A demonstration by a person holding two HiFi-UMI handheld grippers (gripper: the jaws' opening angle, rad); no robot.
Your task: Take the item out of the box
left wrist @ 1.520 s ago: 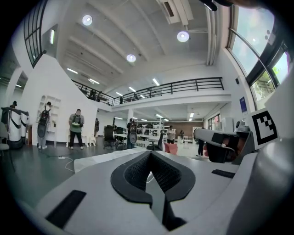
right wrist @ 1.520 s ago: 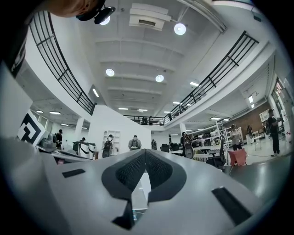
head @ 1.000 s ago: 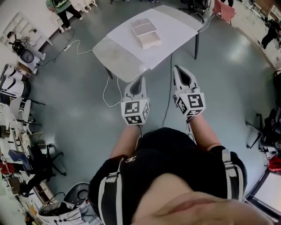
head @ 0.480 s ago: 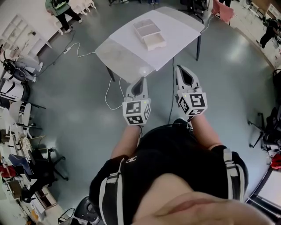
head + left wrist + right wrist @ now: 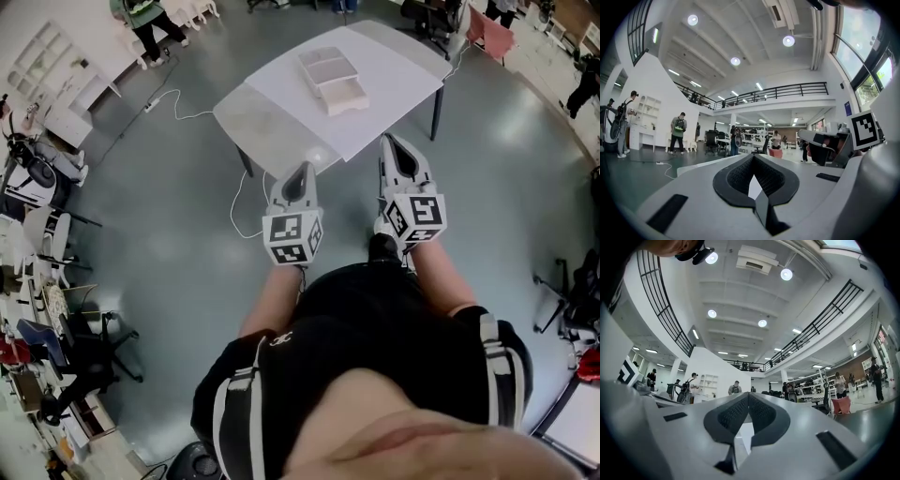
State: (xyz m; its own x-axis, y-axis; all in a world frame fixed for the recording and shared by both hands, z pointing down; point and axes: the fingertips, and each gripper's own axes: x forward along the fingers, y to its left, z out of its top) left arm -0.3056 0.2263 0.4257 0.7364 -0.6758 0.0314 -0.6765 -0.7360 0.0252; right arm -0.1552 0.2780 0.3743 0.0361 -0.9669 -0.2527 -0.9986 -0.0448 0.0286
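A grey, glossy floor [image 5: 150, 281] filled most of the head view. The person [image 5: 366, 375] holding the tools, in black clothing with white stripes, took up the lower half of the frame. A white table [image 5: 281, 103] on dark legs stood at the top centre, turned at an angle. It lay just beyond the tips of both tools.

The left gripper [image 5: 300, 169] sat at the centre of the frame, just left of the middle, and pointed up toward the table's near edge. Its marker cube [image 5: 292, 239] faced the camera. The right gripper [image 5: 390, 141] was beside it, a little higher in the frame, with its own marker cube [image 5: 415, 217] lower down. Both were over the floor, apart from the table.

In the left gripper view, the left gripper [image 5: 753, 158] had its jaws brought together at the tips, with nothing held between them. In the right gripper view, the right gripper [image 5: 748, 393] was likewise closed at the tips and empty.

The box [image 5: 333, 80], pale and shallow, lay on the far part of the table at the top centre, untouched and well apart from both tools. What it held was too small to make out. A thin white cable [image 5: 187, 114] trailed across the floor at the upper left.
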